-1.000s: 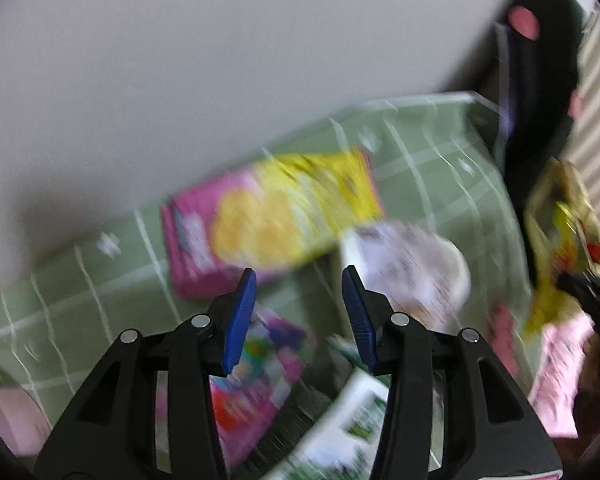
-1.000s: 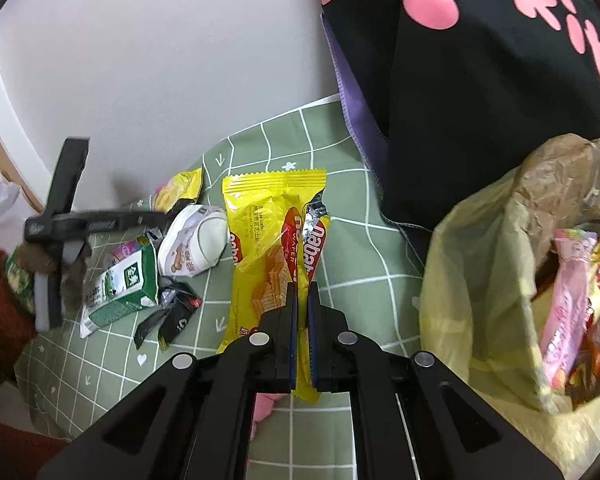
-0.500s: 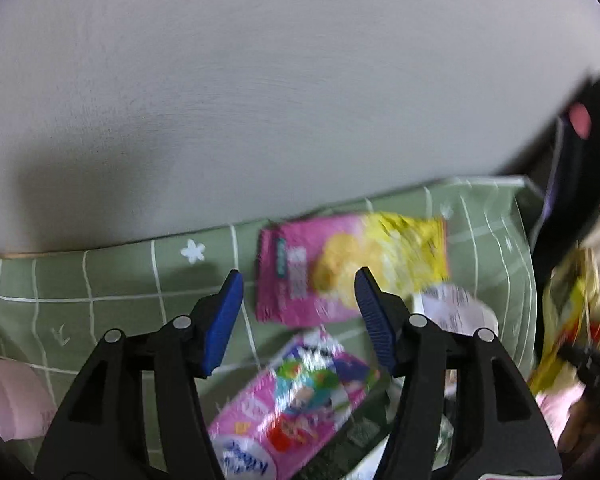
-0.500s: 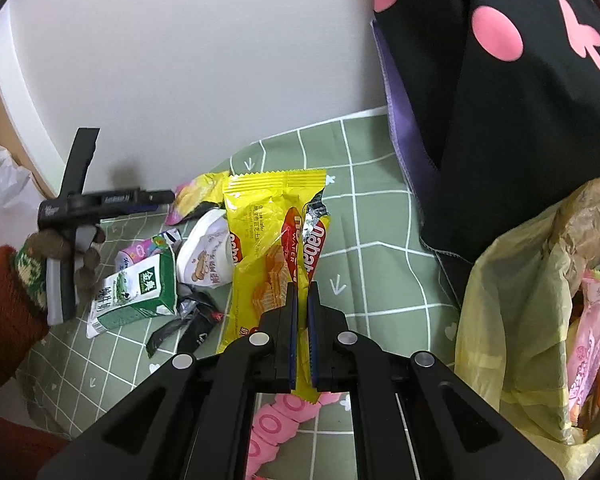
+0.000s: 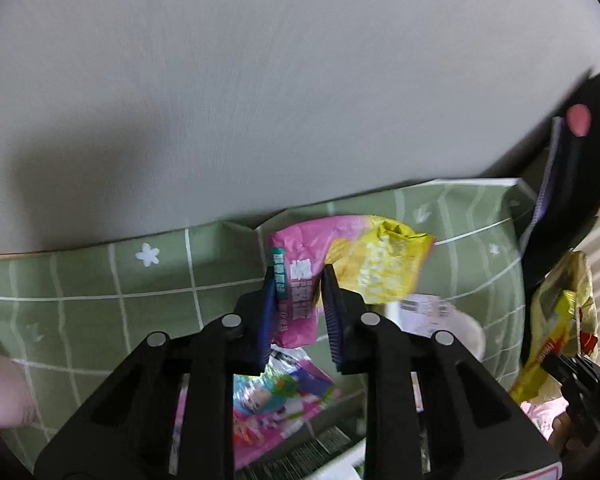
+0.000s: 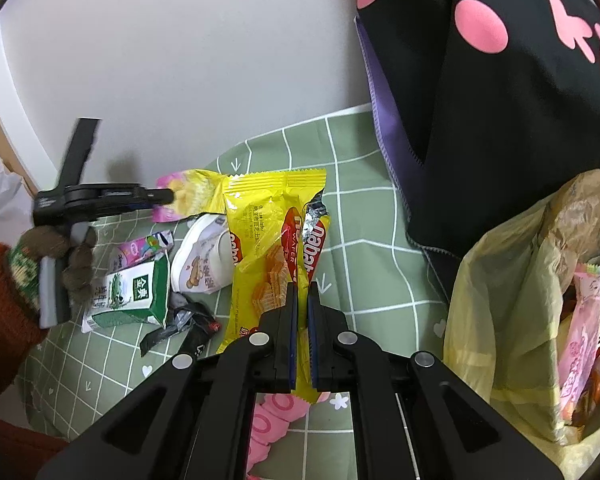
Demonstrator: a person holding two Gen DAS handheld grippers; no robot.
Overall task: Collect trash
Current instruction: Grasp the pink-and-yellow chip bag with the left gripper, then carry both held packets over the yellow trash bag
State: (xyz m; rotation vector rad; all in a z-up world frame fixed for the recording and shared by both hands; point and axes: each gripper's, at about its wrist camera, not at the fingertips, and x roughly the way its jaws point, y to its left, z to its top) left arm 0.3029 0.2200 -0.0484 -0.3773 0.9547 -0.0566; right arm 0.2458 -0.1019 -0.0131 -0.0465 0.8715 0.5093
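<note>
Left gripper (image 5: pixel 298 300) jaws just closing, clamped on pink-yellow snack bag (image 5: pixel 340 256); right gripper (image 6: pixel 303 320) pinched on yellow wafer wrapper (image 6: pixel 268 240), trash bag (image 6: pixel 500 300) at right.

A pink-and-yellow snack packet (image 5: pixel 340 264) is seen lifted off the green checked cloth, its pink end pinched. A torn yellow wafer wrapper (image 6: pixel 276 248) is held upright, foil exposed at the tear. A green-and-white carton (image 6: pixel 134 296), a white cup (image 6: pixel 202 260) and black scraps (image 6: pixel 184 326) are left lying on the cloth; a yellowish bag (image 6: pixel 512 320) is shown partly filled with wrappers
</note>
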